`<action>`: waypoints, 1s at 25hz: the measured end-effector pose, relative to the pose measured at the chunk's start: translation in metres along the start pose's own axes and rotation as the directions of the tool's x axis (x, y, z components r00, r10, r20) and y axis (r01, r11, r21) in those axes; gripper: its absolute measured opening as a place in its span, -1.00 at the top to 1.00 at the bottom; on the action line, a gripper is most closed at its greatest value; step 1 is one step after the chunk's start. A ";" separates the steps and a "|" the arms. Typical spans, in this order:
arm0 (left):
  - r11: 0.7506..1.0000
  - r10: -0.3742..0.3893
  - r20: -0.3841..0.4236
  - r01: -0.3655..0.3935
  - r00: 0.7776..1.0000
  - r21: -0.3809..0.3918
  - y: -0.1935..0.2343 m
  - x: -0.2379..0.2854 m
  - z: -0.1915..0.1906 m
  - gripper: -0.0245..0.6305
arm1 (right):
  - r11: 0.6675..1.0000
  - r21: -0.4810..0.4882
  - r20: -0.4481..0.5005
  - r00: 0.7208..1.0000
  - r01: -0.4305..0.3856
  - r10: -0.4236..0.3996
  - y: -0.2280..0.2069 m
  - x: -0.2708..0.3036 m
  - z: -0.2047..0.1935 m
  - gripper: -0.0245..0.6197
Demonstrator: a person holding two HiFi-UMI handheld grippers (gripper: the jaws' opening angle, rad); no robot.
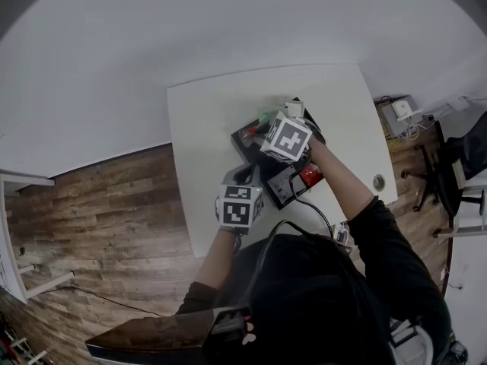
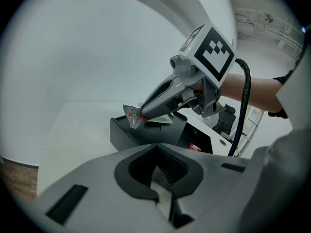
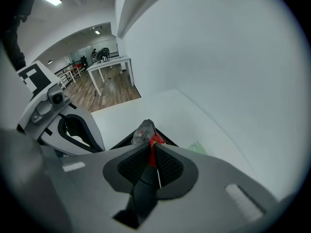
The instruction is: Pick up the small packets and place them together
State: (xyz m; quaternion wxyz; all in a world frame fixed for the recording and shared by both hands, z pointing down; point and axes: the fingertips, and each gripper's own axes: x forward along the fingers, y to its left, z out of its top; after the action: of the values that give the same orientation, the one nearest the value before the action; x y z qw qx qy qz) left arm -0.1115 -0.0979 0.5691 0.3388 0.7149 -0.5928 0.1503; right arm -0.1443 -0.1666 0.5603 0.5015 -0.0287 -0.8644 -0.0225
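Note:
A small silver and red packet is pinched in my right gripper, which is shut on it. In the left gripper view that packet hangs just above the far left corner of a black compartment tray. A green packet lies in the tray beneath it, and a red packet lies in a nearer compartment. My left gripper stays near the tray's front side, its jaws shut with nothing between them. From the head view the right gripper is over the tray and the left gripper is nearer the person.
The tray stands mid-way on a white table by a white wall. A small round object sits at the table's right edge. An office chair and a box with cables are on the wooden floor to the right.

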 end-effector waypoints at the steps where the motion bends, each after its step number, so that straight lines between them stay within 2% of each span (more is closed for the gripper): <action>1: 1.000 0.000 0.001 0.000 1.000 -0.001 -0.001 0.000 -0.001 0.93 | 1.000 -0.005 -0.006 1.000 -0.001 0.001 0.001 0.002 -0.002 0.79; 10: 1.000 0.002 0.004 -0.002 1.000 -0.001 0.002 -0.002 0.000 0.93 | 1.000 -0.027 -0.007 1.000 -0.014 0.014 0.006 0.011 -0.001 0.75; 14: 1.000 0.000 0.002 0.000 1.000 -0.006 0.005 0.000 0.002 0.93 | 0.999 -0.028 0.003 0.999 -0.040 0.040 0.004 0.008 0.001 0.54; 19: 1.000 -0.001 0.002 0.001 1.000 -0.007 0.004 0.000 0.002 0.93 | 1.000 -0.018 0.076 0.997 0.000 0.001 -0.004 -0.031 0.002 0.53; 22: 1.000 -0.001 0.003 0.001 1.000 -0.012 0.005 -0.002 0.001 0.93 | 1.000 0.002 0.132 0.991 -0.002 0.002 -0.001 -0.065 -0.005 0.54; 25: 1.000 -0.001 0.002 0.001 1.000 -0.014 0.005 -0.002 0.002 0.93 | 1.000 0.018 0.122 0.992 -0.010 0.007 0.005 -0.090 -0.029 0.54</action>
State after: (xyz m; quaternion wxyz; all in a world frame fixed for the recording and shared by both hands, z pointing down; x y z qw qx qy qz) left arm -0.1173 -0.0984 0.5683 0.3432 0.7129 -0.5940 0.1454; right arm -0.0741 -0.1656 0.4970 0.4480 -0.0290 -0.8935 -0.0103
